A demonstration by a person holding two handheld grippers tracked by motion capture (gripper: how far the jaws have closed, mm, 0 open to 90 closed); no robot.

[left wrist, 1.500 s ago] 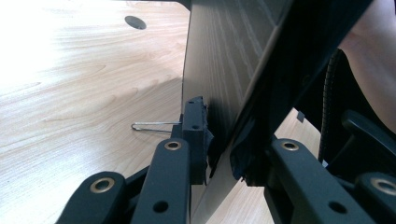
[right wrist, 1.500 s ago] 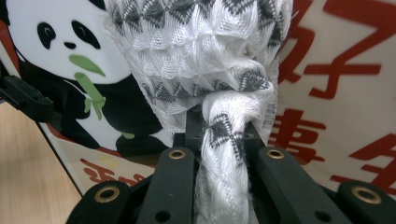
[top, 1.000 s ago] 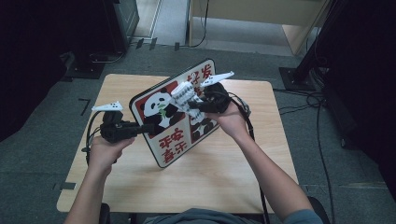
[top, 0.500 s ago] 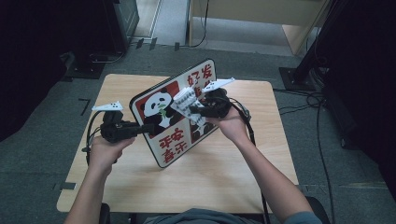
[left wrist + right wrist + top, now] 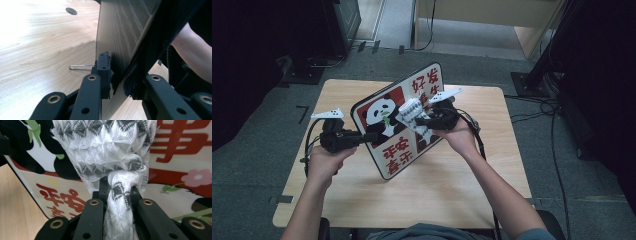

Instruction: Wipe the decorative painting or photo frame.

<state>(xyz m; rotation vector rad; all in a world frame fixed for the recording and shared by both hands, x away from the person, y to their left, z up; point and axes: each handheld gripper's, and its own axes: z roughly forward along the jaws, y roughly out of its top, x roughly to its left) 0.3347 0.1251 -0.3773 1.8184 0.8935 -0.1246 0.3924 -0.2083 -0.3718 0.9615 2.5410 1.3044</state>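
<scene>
A board printed with a panda and red characters (image 5: 397, 120) stands tilted on its lower edge on the wooden table (image 5: 447, 185). My left gripper (image 5: 369, 136) is shut on the board's left edge (image 5: 117, 82); the left gripper view shows the wood-grain back between the jaws. My right gripper (image 5: 424, 120) is shut on a white woven cloth with grey pattern (image 5: 414, 112), pressed against the board's printed face. In the right gripper view the bunched cloth (image 5: 117, 165) sits between the jaws (image 5: 117, 195) with the board (image 5: 175, 157) right behind it.
A thin metal wire stand (image 5: 81, 66) sticks out from the board's back onto the table. A round hole (image 5: 71, 11) lies in the tabletop. Cables (image 5: 532, 112) run on the floor at the right. A dark cabinet (image 5: 342, 20) stands beyond the table.
My right gripper with the cloth has slid down and slightly right across the board's face. The left gripper and the board have stayed still.
</scene>
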